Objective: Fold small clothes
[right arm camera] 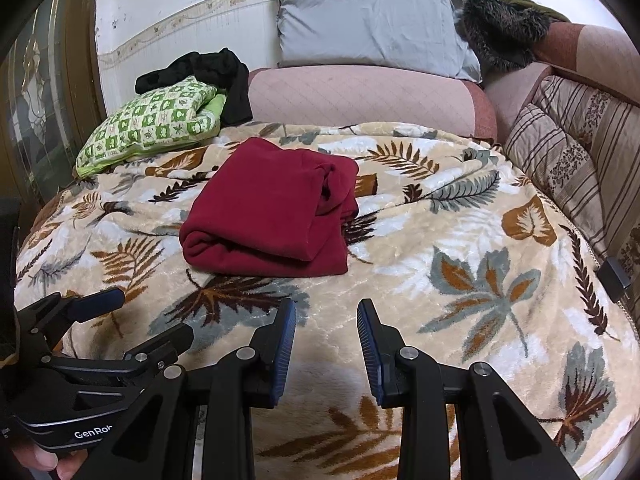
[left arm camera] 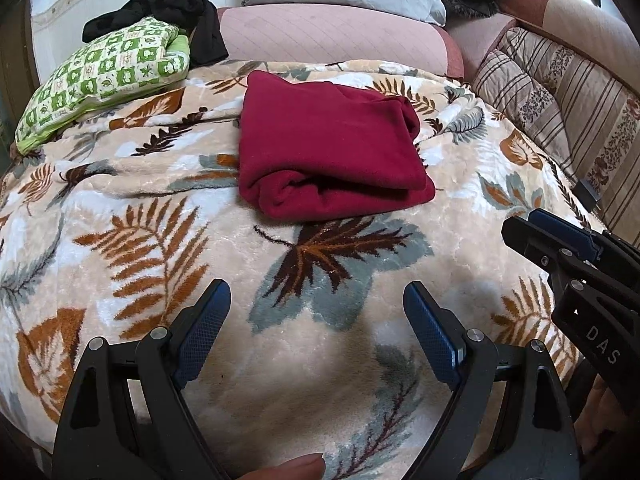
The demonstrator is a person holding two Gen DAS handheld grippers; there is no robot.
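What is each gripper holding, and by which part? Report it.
Nothing is held. The left gripper stands wide open and the right gripper stands partly open, both over the leaf-patterned plush blanket. The folded dark red fleece garment lies untouched.

Bed (right arm camera: 460, 216) covered by cream blanket (left arm camera: 168, 200) with leaf print. Folded dark red garment (left arm camera: 328, 148) lies on blanket, near middle. Green-checked pillow (left arm camera: 104, 76) at far left corner, black garment (left arm camera: 180, 16) bunched against it. Grey pillow (right arm camera: 372, 20) at head, on pink bolster (right arm camera: 360, 96).
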